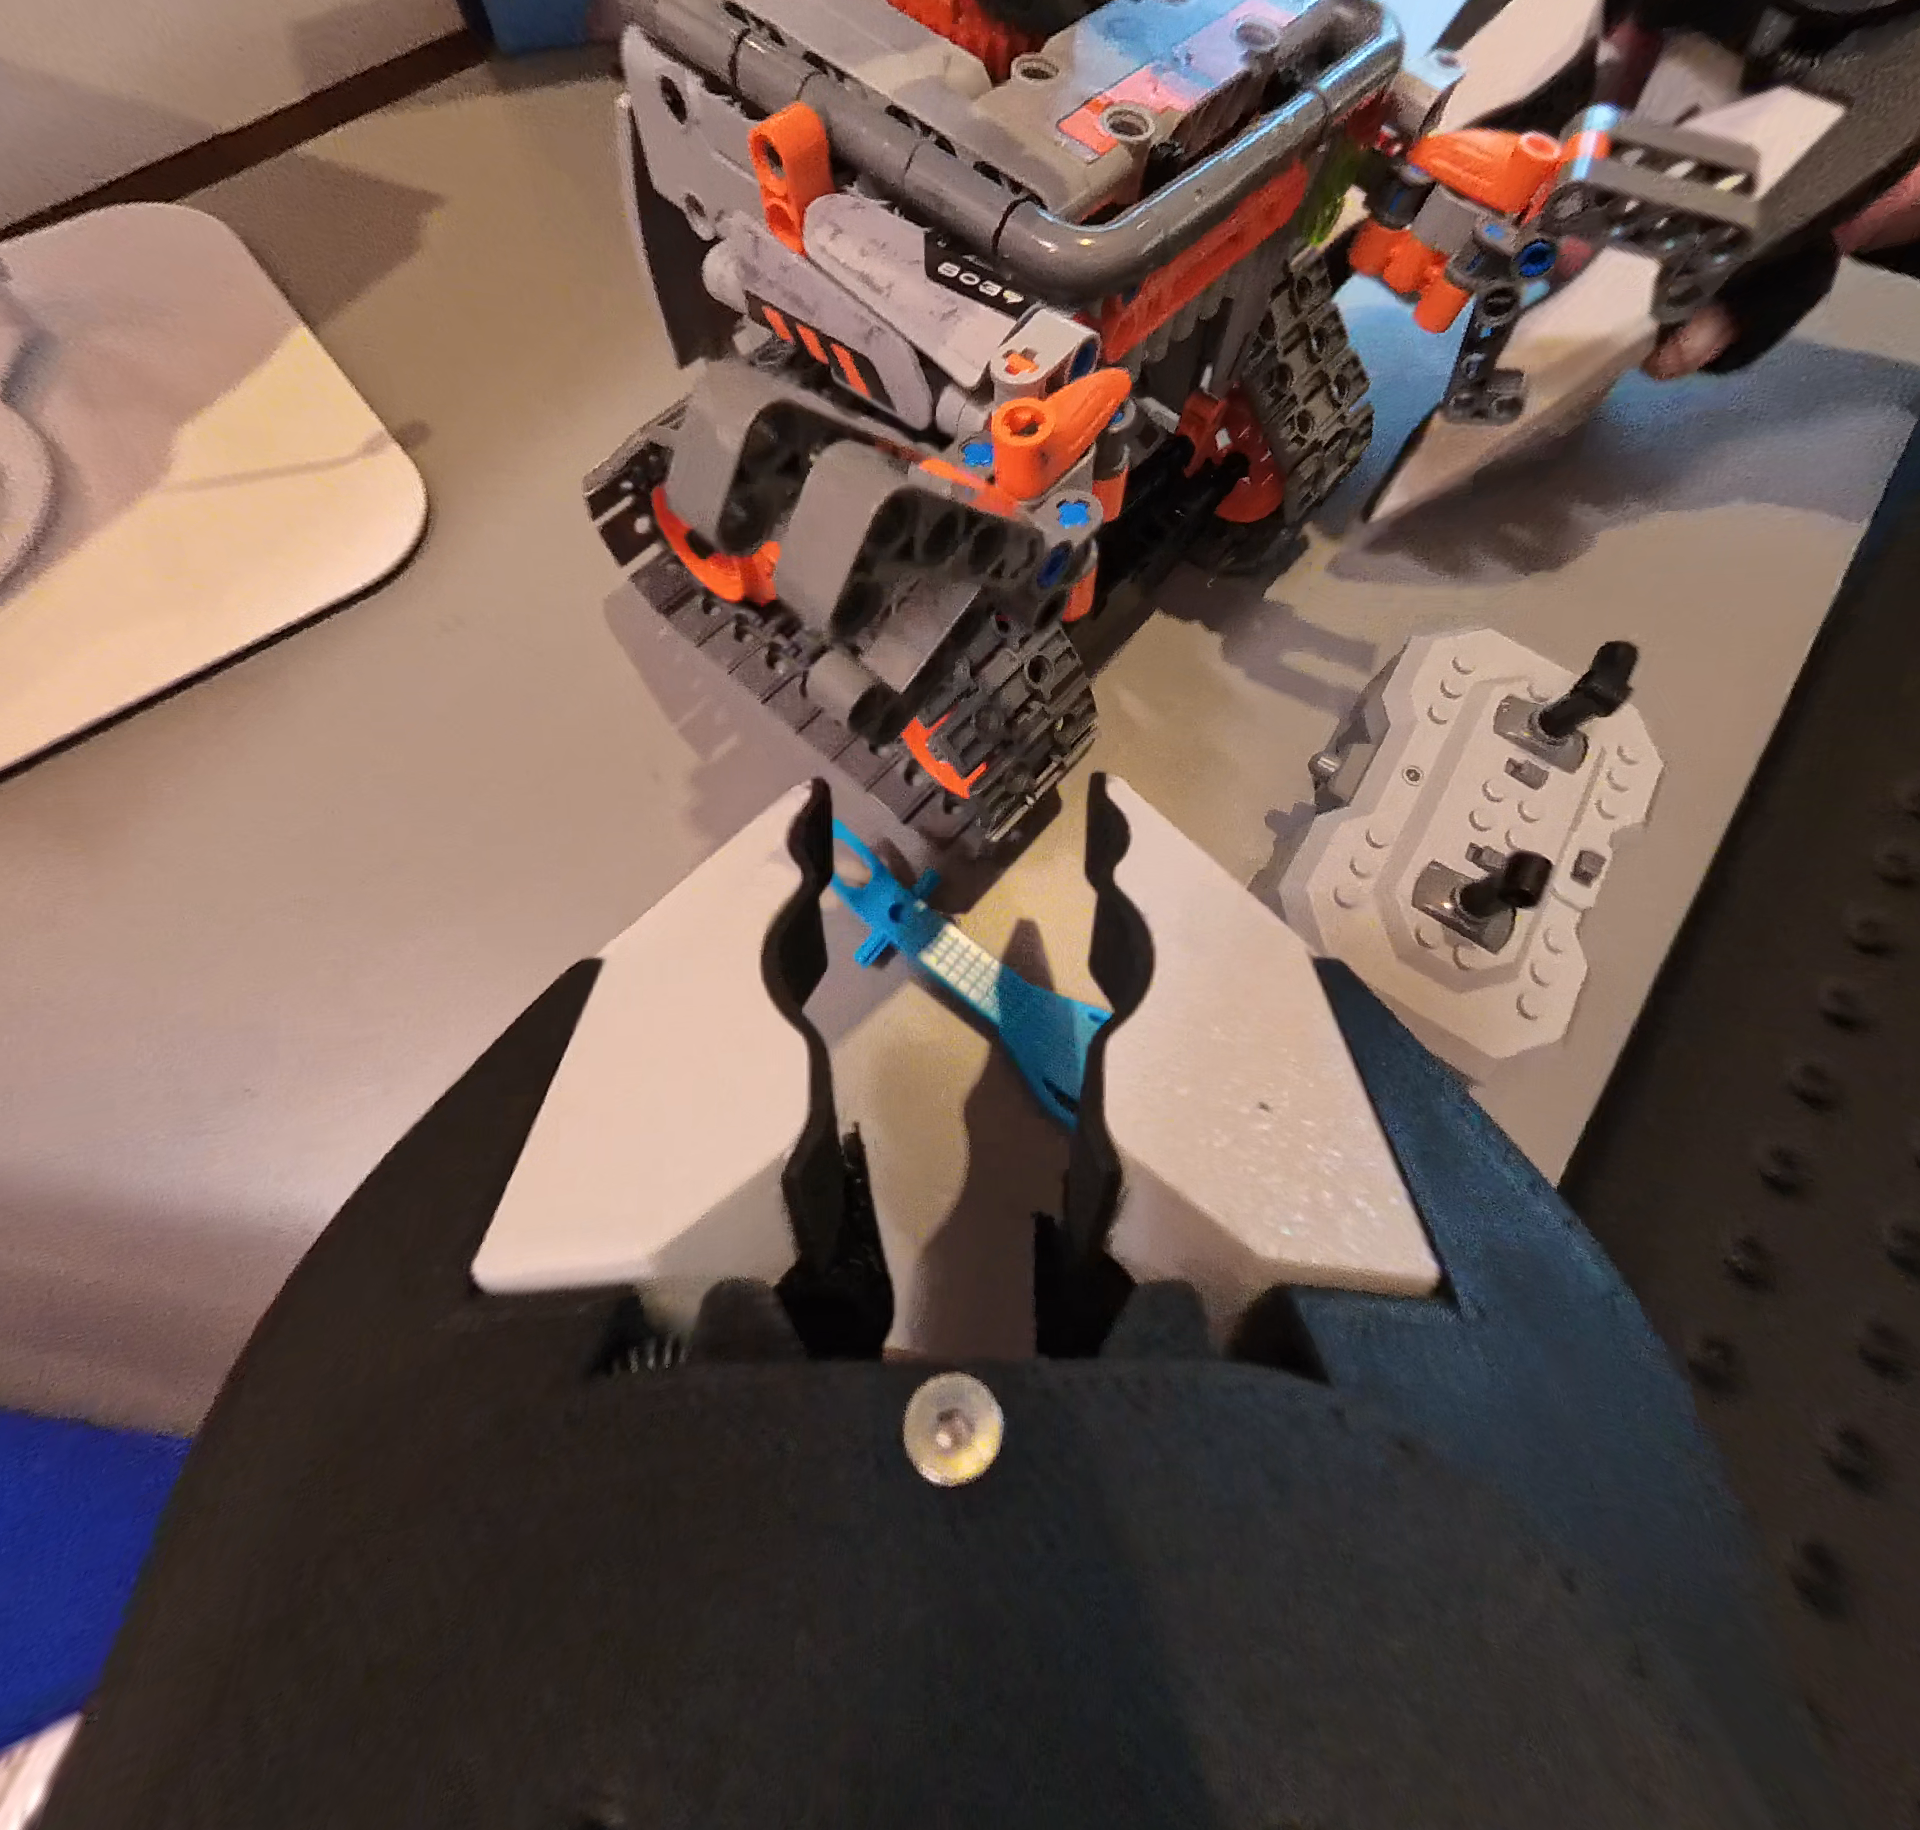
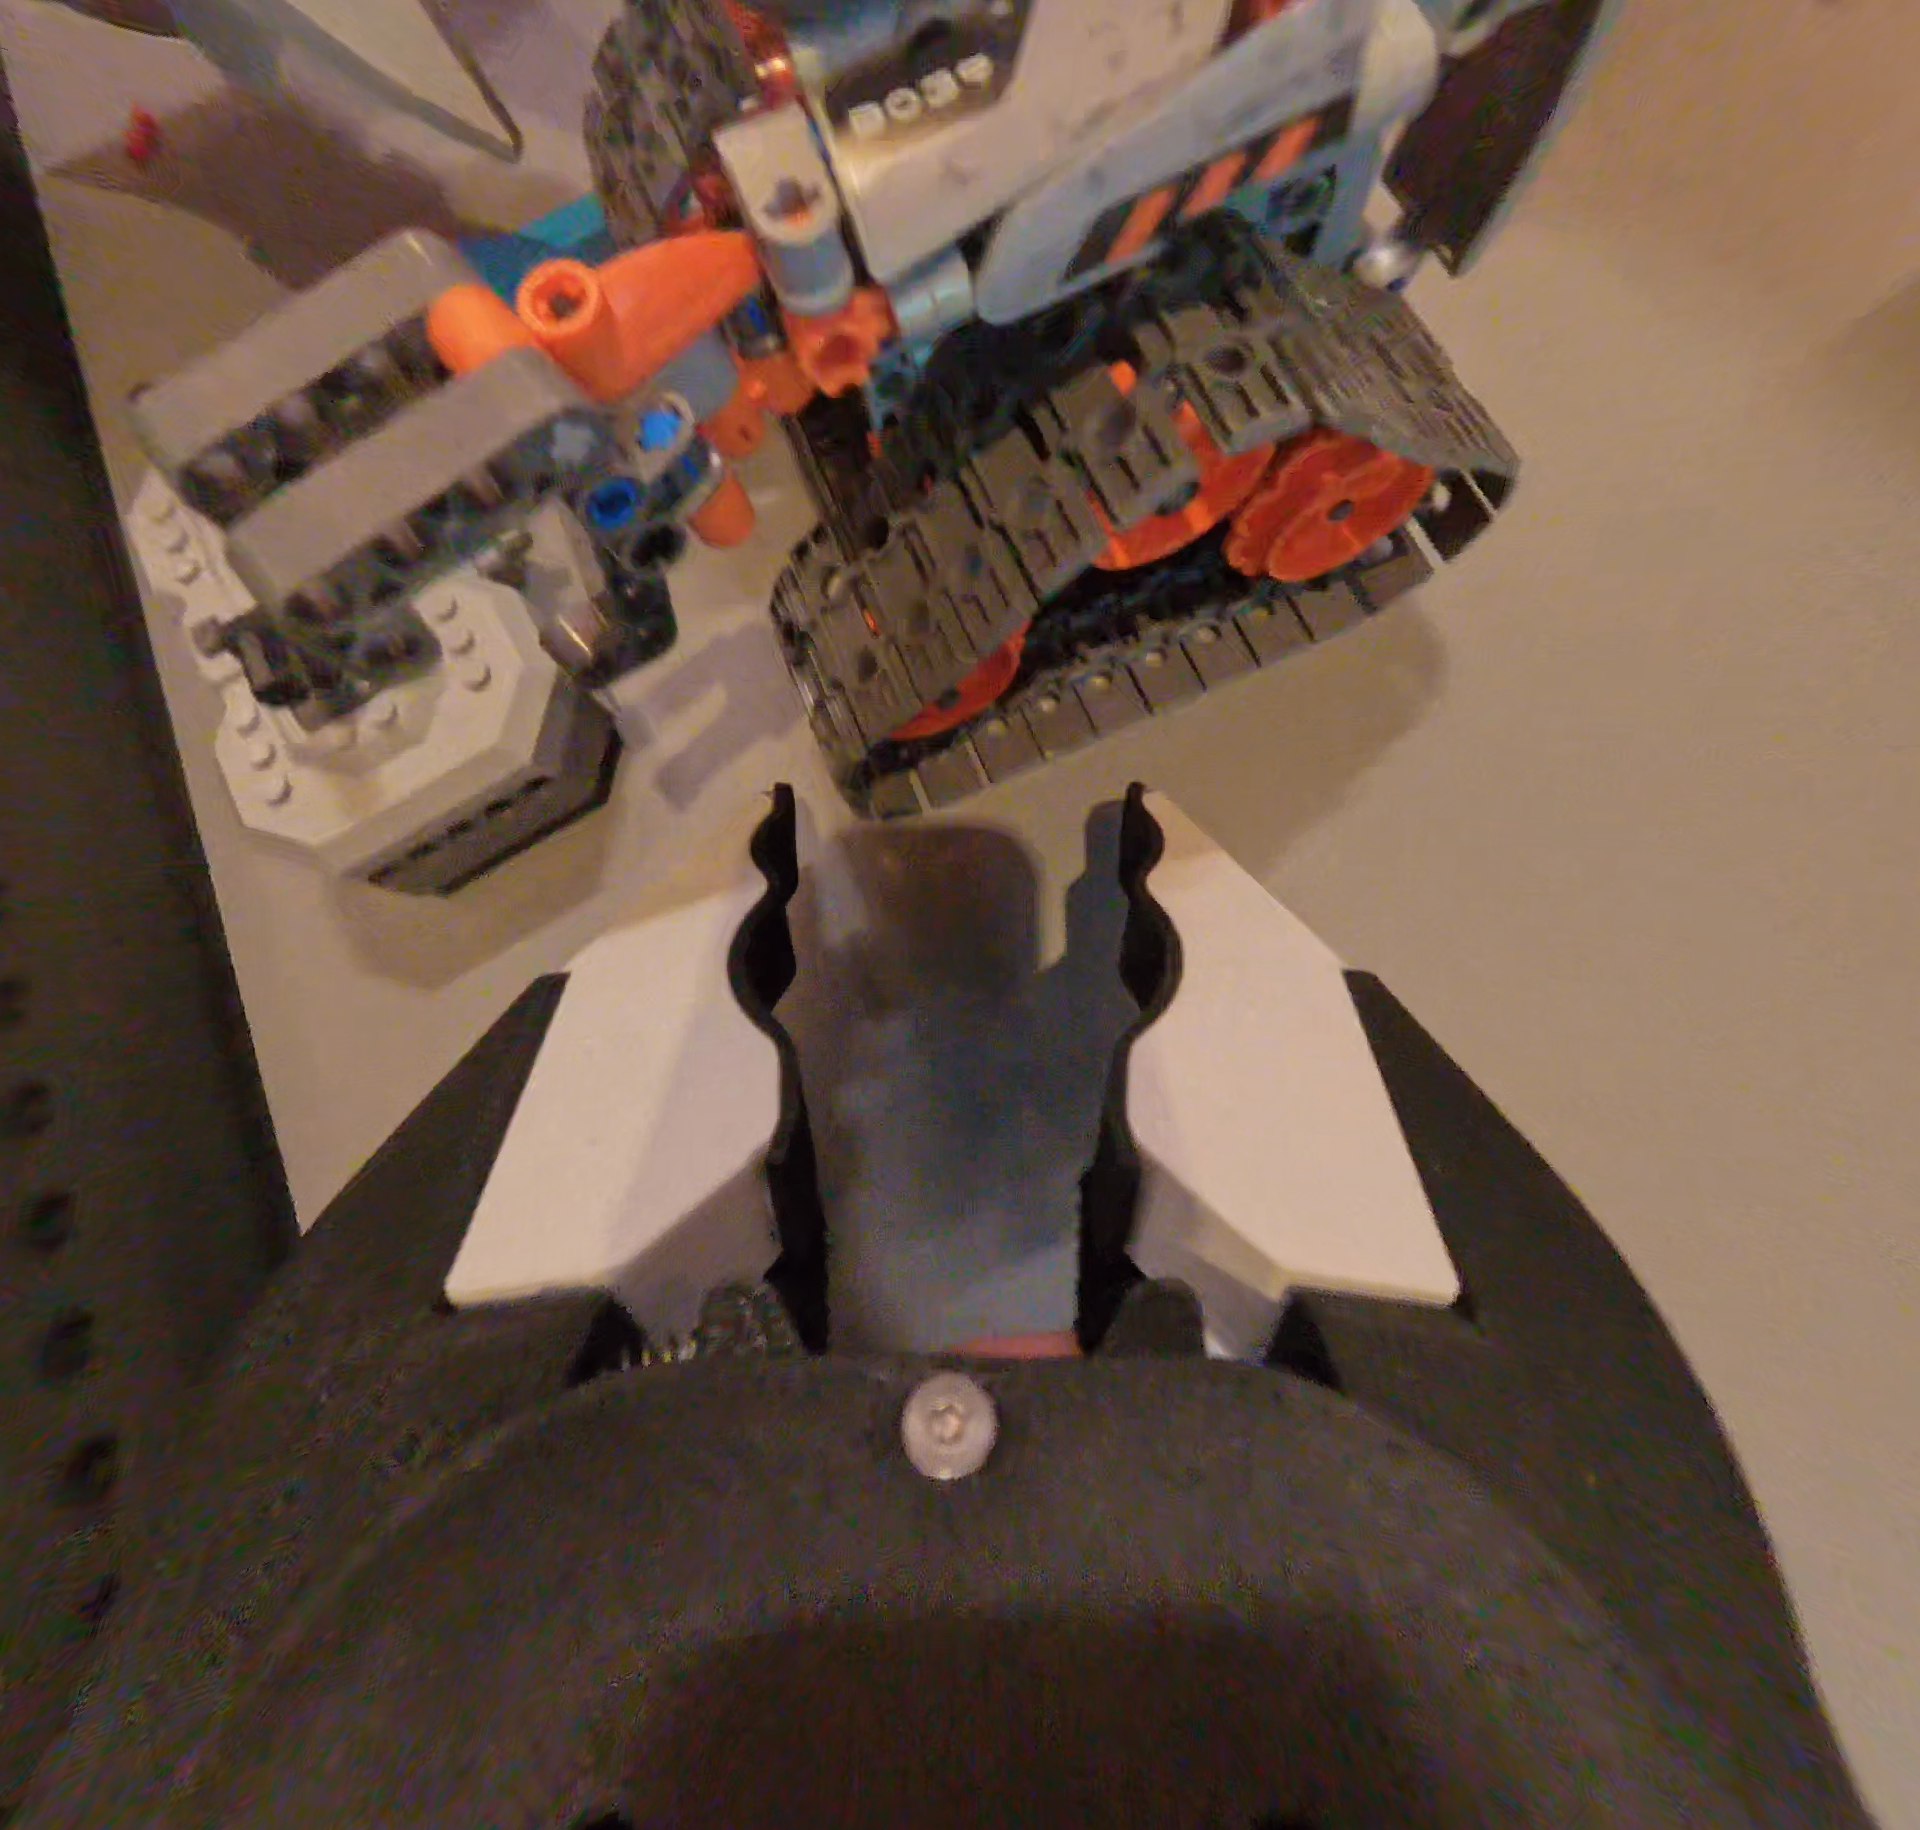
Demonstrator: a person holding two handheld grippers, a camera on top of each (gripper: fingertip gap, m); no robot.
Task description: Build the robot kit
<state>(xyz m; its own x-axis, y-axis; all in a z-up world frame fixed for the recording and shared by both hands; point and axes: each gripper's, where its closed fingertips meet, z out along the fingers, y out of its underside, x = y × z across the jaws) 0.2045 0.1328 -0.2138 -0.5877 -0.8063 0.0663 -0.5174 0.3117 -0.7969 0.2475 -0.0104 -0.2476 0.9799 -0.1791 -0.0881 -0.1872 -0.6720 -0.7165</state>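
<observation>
A tracked toy vehicle (image 1: 997,253) built of grey, black and orange bricks stands on the beige table (image 1: 312,1001). My left gripper (image 1: 956,793) is open just in front of its track. A small blue plastic tool (image 1: 966,959) lies on the table between the fingers, untouched. A grey remote with two black levers (image 1: 1455,845) lies to the right. My right gripper (image 2: 958,793) is open and empty, low over the table, in front of the vehicle's other track (image 2: 1122,554). The remote (image 2: 416,762) sits to its left, under the vehicle's grey and orange arm (image 2: 364,430).
A white rounded board (image 1: 208,492) lies at the left. A black perforated plate (image 1: 1818,1053) borders the table on the right and shows in the right wrist view (image 2: 62,845). A gloved hand (image 1: 1766,305) holds the right gripper. A blue object (image 1: 62,1552) is at the lower left. The remote (image 2: 416,762) is about 6 centimeters from my right fingertips and 12 centimeters from my left. My left wrist view (image 1: 1532,673) looks at it from another angle.
</observation>
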